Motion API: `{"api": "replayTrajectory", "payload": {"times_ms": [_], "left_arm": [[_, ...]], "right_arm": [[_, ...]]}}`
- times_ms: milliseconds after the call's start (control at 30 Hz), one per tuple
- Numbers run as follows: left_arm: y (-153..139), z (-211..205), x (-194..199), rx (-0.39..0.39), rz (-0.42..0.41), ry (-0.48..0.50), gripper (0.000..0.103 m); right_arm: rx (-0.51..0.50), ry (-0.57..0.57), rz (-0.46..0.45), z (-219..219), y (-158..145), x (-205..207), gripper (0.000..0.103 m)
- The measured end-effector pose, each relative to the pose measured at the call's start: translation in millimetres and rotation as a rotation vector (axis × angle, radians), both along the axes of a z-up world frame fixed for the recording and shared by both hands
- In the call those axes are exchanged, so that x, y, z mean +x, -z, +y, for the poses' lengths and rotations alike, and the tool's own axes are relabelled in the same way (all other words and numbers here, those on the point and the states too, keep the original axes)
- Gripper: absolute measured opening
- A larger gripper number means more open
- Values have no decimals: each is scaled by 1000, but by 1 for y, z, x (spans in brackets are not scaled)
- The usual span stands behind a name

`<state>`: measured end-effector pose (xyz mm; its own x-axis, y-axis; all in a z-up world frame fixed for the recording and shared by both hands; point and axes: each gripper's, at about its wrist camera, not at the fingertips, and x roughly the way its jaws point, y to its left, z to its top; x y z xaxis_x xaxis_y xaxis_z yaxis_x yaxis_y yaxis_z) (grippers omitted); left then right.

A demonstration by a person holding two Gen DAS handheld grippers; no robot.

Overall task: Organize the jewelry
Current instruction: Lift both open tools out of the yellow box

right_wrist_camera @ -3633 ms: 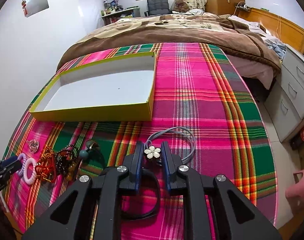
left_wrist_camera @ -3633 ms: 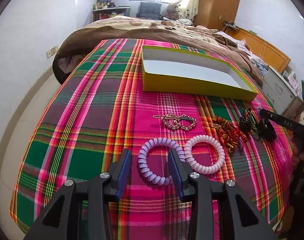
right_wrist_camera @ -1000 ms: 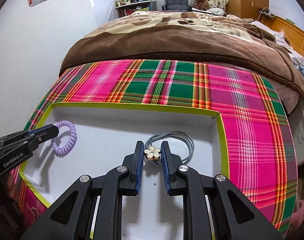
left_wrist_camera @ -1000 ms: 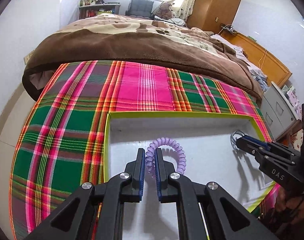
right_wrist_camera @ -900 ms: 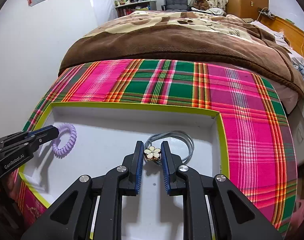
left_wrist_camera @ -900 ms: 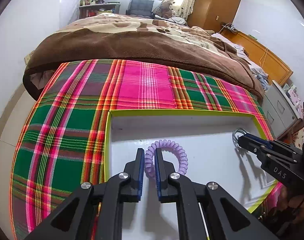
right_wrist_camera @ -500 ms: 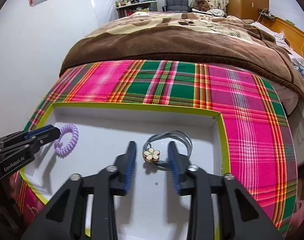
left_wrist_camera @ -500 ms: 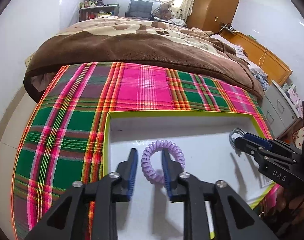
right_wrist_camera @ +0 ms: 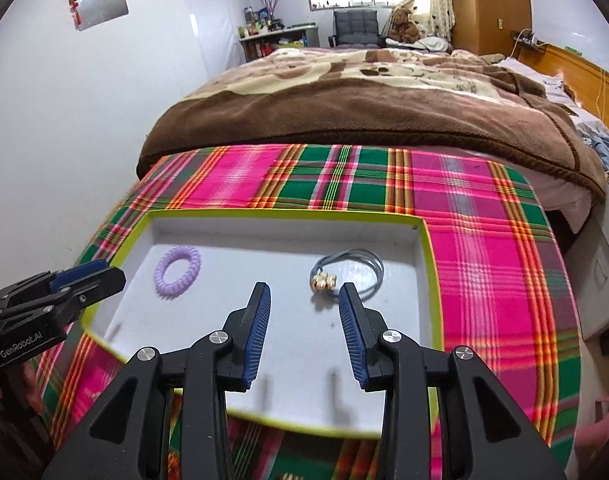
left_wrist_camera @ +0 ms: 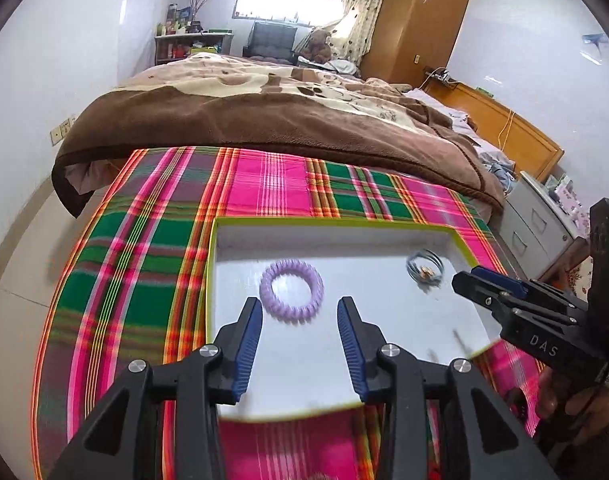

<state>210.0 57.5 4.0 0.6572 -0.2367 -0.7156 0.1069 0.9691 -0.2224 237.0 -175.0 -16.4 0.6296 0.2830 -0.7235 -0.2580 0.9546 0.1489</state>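
Note:
A shallow white box with a yellow-green rim (left_wrist_camera: pixel 213 264) (right_wrist_camera: pixel 428 264) lies on the plaid cloth. In its left part rests a purple coil hair tie (left_wrist_camera: pixel 291 291) (right_wrist_camera: pixel 178 267); toward its right lies a grey cord hair tie with a flower charm (left_wrist_camera: pixel 424 272) (right_wrist_camera: pixel 346 276). My left gripper (left_wrist_camera: pixel 298 302) hangs just short of the purple tie, its jaws opening, nothing between them. My right gripper (right_wrist_camera: pixel 304 288) is open above the box floor, and the charm lies free just ahead of its fingertips. Each gripper shows at the edge of the other's view.
The plaid cloth (left_wrist_camera: pixel 144 248) covers the near end of a bed; a brown blanket (right_wrist_camera: pixel 364 108) lies beyond it. Grey drawers (left_wrist_camera: pixel 540 232) stand at the right of the bed. A hand (left_wrist_camera: pixel 564 400) holds the right gripper's handle.
Both grippers let go of their hair ties, which now lie flat in the box. Both jaws spread wide and both grippers drew back and up from the box.

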Motion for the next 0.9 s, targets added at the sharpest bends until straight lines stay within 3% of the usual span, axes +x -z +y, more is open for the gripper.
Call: {"api": "replayTrajectory", "payload": {"times_ms": [267, 367, 500, 900], "left_arm": [[-6, 3, -60, -18, -37, -7, 39], [-10, 8, -81, -29, -53, -17, 39], [-11, 11, -108, -24, -67, -12, 42], [10, 10, -153, -47, -27, -11, 43]], "right_arm": [[24, -6, -52, -11, -12, -52, 38], [56, -1, -60, -19, -15, -70, 47], [68, 4, -78, -30, -16, -90, 49], [17, 52, -89, -65, -1, -141, 49]]}}
